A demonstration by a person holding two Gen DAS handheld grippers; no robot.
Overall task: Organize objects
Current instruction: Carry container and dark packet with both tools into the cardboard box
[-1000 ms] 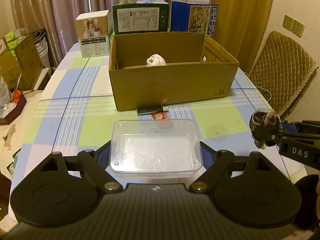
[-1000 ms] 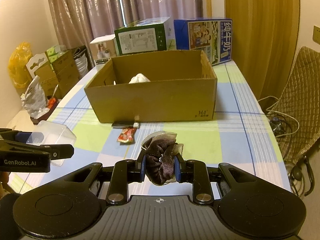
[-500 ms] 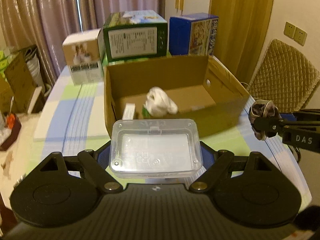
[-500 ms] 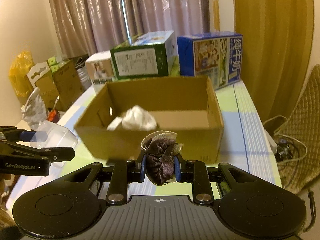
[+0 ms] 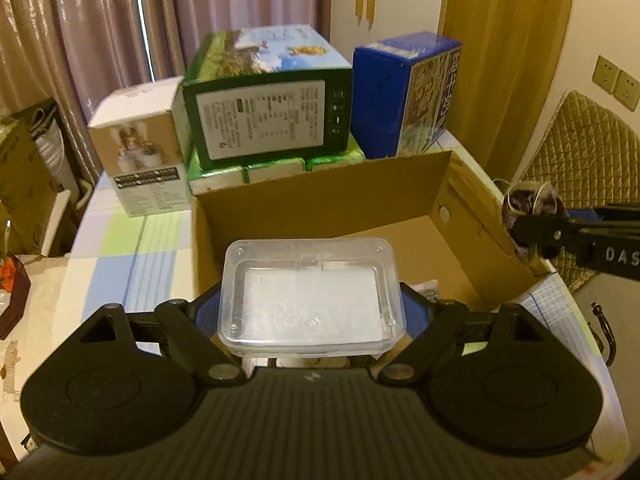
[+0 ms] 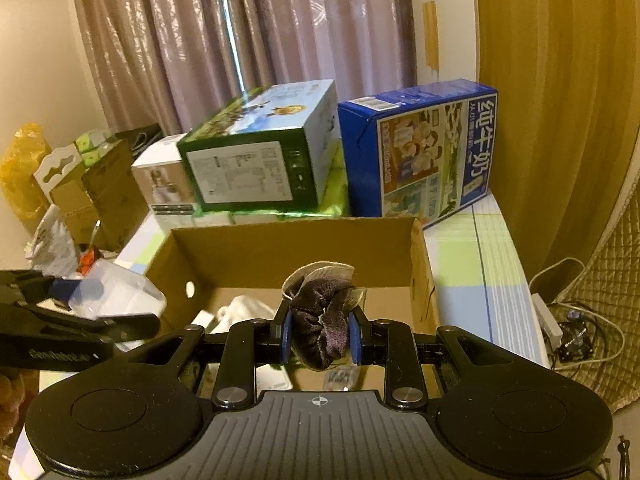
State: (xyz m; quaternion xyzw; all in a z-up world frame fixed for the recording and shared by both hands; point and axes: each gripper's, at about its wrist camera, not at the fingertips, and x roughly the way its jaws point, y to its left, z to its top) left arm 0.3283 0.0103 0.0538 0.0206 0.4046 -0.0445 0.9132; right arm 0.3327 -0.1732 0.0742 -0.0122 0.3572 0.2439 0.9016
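Note:
My left gripper (image 5: 310,312) is shut on a clear plastic container (image 5: 310,292), held over the near left part of the open cardboard box (image 5: 332,196). The container also shows in the right wrist view as a clear plastic container (image 6: 116,292) at the box's left wall. My right gripper (image 6: 320,336) is shut on a dark velvet scrunchie (image 6: 320,316) with a pale band, above the box's near edge. From the left wrist view the scrunchie (image 5: 528,204) hangs over the box's right wall. A white crumpled item (image 6: 240,312) lies inside the cardboard box (image 6: 296,248).
Behind the box stand a white carton (image 5: 140,148), a green carton (image 5: 264,108) and a blue milk carton (image 5: 404,92). A quilted chair (image 5: 588,168) is on the right. Boxes and bags (image 6: 80,184) crowd the floor at left. Cables (image 6: 580,320) lie on the floor at right.
Both grippers have risen and moved forward over the cardboard box, carrying the container and the scrunchie. The box now sits much closer beneath them.

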